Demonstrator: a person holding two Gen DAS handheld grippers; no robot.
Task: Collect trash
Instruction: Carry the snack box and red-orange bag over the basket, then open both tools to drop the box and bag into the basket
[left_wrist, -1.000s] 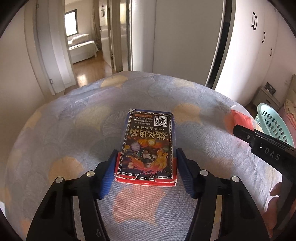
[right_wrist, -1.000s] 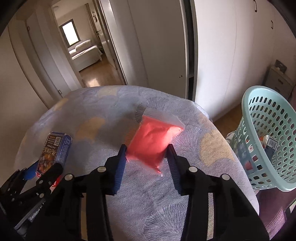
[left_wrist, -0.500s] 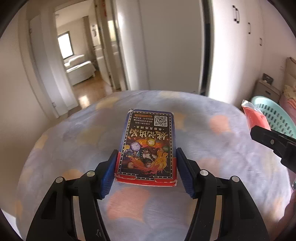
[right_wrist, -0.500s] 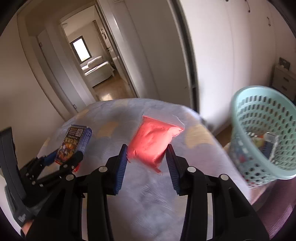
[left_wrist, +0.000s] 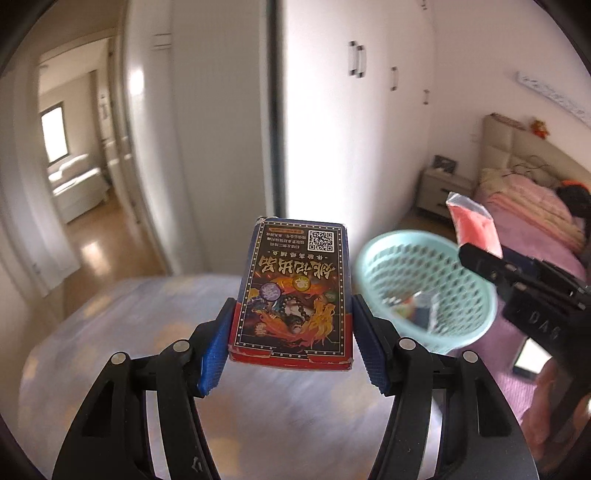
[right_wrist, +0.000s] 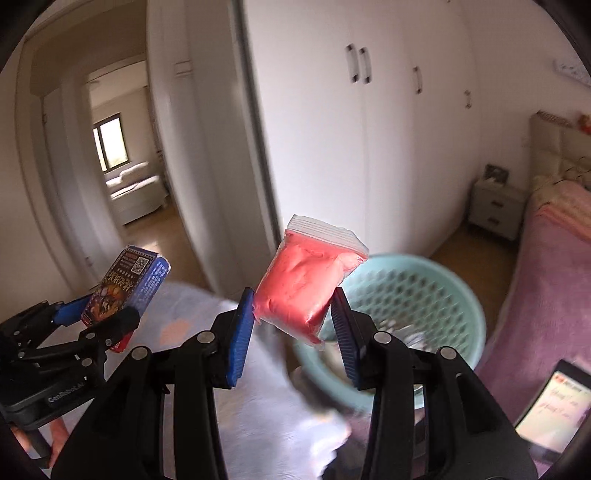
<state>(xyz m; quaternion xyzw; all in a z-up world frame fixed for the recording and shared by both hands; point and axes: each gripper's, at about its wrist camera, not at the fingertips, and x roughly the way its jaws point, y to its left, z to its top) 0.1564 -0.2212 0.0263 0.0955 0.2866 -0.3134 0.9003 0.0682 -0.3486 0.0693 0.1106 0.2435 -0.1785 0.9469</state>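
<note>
Left gripper is clamped on a box, blue pads pressing its two long sides near the bottom end; the box sticks up and forward out of the claw, lifted clear of the table. It looks like light, stiff card with a scuffed bottom edge. The side grip is fine, but too hard a squeeze would likely dent it.

Right gripper is clenched on a bag, a red zip pouch with soft filling. It is held low on its sides, with the sealed clear top free above the pads. The bag is probably light, squashy and slick plastic, so it could slip or bulge; holding across the filled body is safer than the thin top strip.

The basket is teal, with some trash inside, and sits just beyond and below the bag in the right view, right of the box in the left view. Both items are airborne near its rim and neither is over the opening for sure.

A phone lies at lower right.
</note>
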